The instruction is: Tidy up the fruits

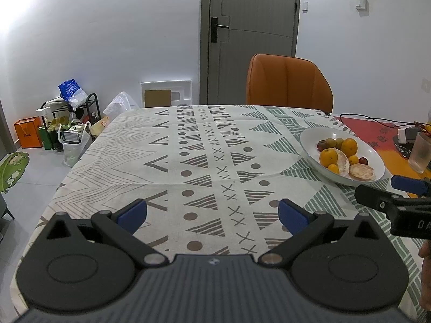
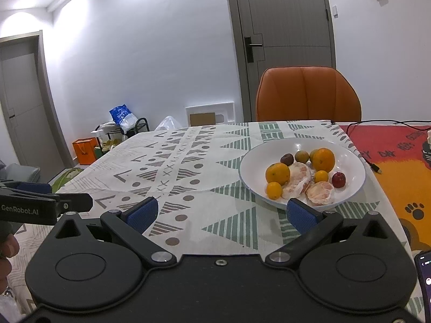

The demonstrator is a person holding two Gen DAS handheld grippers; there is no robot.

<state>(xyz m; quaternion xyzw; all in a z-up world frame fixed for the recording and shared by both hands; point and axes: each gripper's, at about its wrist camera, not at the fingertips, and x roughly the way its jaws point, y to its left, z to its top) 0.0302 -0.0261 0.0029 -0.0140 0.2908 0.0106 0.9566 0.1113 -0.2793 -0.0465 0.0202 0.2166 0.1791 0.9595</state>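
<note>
A white bowl (image 2: 350,188) holds several fruits: oranges (image 2: 277,173), peeled pomelo pieces (image 2: 297,180), a small red fruit (image 2: 338,179), a dark plum (image 2: 287,159) and a greenish fruit (image 2: 301,156). In the left wrist view the bowl (image 1: 377,161) sits at the right of the table. My left gripper (image 1: 212,216) is open and empty above the patterned tablecloth, well left of the bowl. My right gripper (image 2: 222,214) is open and empty, just in front of the bowl's near rim. Its fingers (image 1: 377,199) show at the left view's right edge.
An orange chair (image 2: 308,94) stands behind the table. A black cable (image 2: 377,123) crosses the red-orange cloth (image 2: 398,183) at the right. A frosted cup (image 1: 420,152) and a white box (image 1: 404,134) stand at far right. A phone (image 2: 424,282) lies at the near right.
</note>
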